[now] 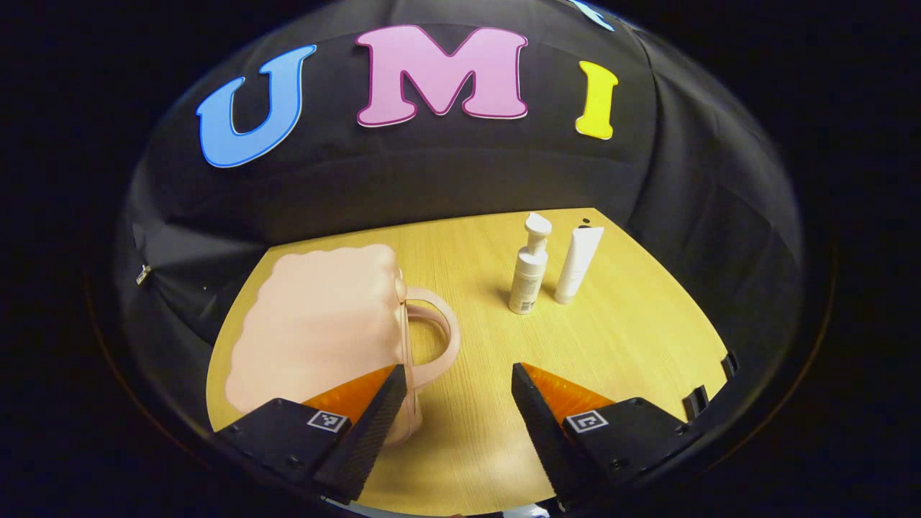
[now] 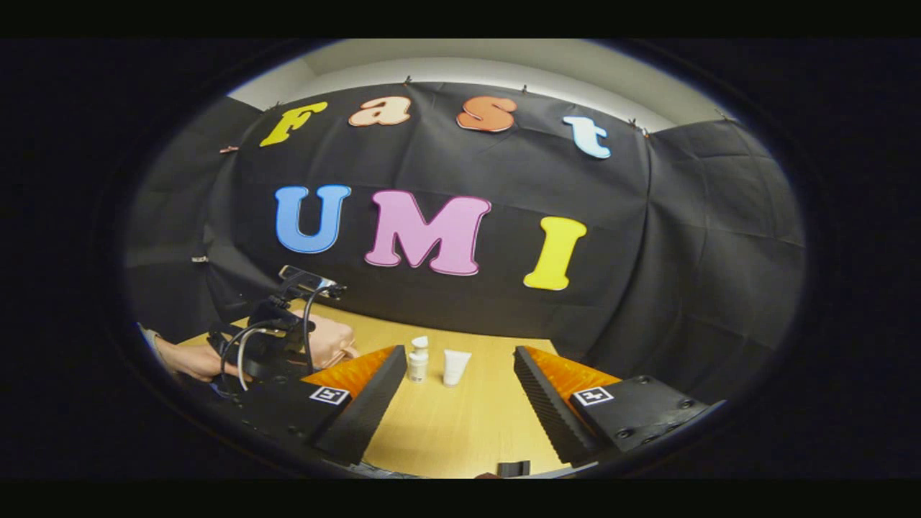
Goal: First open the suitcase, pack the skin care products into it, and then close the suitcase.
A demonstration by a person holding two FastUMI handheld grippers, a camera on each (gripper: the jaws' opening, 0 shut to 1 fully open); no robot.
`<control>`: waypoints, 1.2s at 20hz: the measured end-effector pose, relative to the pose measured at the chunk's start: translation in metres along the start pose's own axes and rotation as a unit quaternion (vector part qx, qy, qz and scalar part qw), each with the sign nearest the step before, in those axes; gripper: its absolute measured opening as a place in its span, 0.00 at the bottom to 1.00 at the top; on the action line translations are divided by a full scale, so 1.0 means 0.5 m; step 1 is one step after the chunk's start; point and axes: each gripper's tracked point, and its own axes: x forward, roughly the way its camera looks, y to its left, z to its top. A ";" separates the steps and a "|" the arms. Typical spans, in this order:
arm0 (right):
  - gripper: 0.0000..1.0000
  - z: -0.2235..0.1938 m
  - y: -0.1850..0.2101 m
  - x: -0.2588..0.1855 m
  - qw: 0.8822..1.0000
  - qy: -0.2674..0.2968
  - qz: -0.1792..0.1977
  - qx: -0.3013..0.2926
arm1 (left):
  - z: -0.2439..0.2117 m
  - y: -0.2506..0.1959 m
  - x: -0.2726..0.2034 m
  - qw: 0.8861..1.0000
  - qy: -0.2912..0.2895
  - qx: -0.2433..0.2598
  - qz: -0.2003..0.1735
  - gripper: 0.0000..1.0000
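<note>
A small pink suitcase [image 1: 316, 324] lies closed on the left of the wooden table [image 1: 633, 338], its handle [image 1: 440, 338] pointing right. My left gripper [image 1: 457, 370] hovers open just in front of it, the left finger overlapping the case's near corner and the handle sitting above the gap. A white pump bottle [image 1: 531, 273] and a white tube [image 1: 579, 262] stand upright side by side farther back. In the right gripper view, my right gripper [image 2: 457, 352] is open and held back from the table, with the pump bottle [image 2: 418, 360], tube [image 2: 455, 367] and suitcase [image 2: 332, 344] ahead.
A person's hand [image 2: 188, 362] holds the left gripper's cabled body at the left of the right gripper view. Black cloth walls close off the table's back and right sides. Bare wood lies between the suitcase and the two products.
</note>
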 end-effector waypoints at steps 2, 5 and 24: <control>0.96 -0.051 -0.005 0.035 0.999 0.038 0.034 0.013 | 0.002 -0.002 0.028 1.000 0.014 -0.016 0.007 0.94; 0.96 -0.101 -0.052 0.086 0.995 0.071 0.050 0.058 | -0.009 0.012 0.084 0.998 0.046 -0.021 0.037 0.92; 0.95 -0.152 -0.144 0.151 0.983 0.149 -0.008 0.105 | -0.052 0.011 0.256 0.989 0.132 0.070 0.026 0.34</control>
